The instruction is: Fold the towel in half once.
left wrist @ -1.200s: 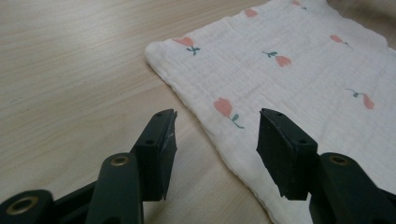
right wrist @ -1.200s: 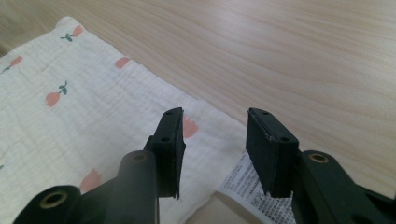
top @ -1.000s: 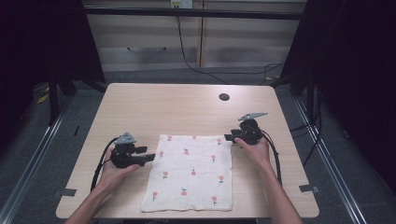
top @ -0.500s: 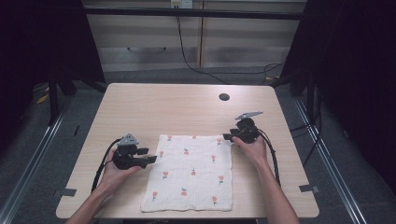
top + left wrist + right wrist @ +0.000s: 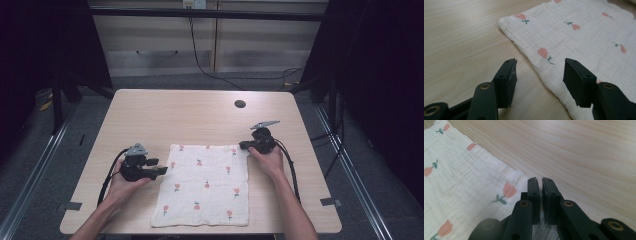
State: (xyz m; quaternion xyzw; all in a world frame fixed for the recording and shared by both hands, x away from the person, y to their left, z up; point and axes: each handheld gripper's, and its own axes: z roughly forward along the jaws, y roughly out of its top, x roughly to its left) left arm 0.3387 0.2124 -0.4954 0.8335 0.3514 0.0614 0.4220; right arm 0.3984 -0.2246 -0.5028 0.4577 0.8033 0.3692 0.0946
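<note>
A white square muslin cloth printed with small pink tulips (image 5: 205, 185) lies flat on the near half of the pale wooden table (image 5: 190, 115), its near edge close to the table's near edge. The step in hand looks like taking hold of the cloth at two points, probably to fold or lift it.

The right gripper (image 5: 245, 145) sits at the cloth's far right corner. In the right gripper view its jaws (image 5: 541, 182) stand nearly together with only a thin slit between them, and the corner of the cloth appears to run in beneath them; whether fabric is actually pinched there I cannot tell, since the jaws hide the spot.

The left gripper (image 5: 161, 167) is just beside the cloth's left edge, toward the far corner. In the left gripper view (image 5: 539, 75) its jaws stand wide apart and hold nothing; the hemmed edge of the cloth runs between them, one jaw over bare wood and the other over fabric.

The next move, as I judge it, calls for the left gripper to drop low enough to catch the hem and close on it, without pushing the edge into a wrinkle. A small dark round hole (image 5: 240, 104) marks the far right of the table.
</note>
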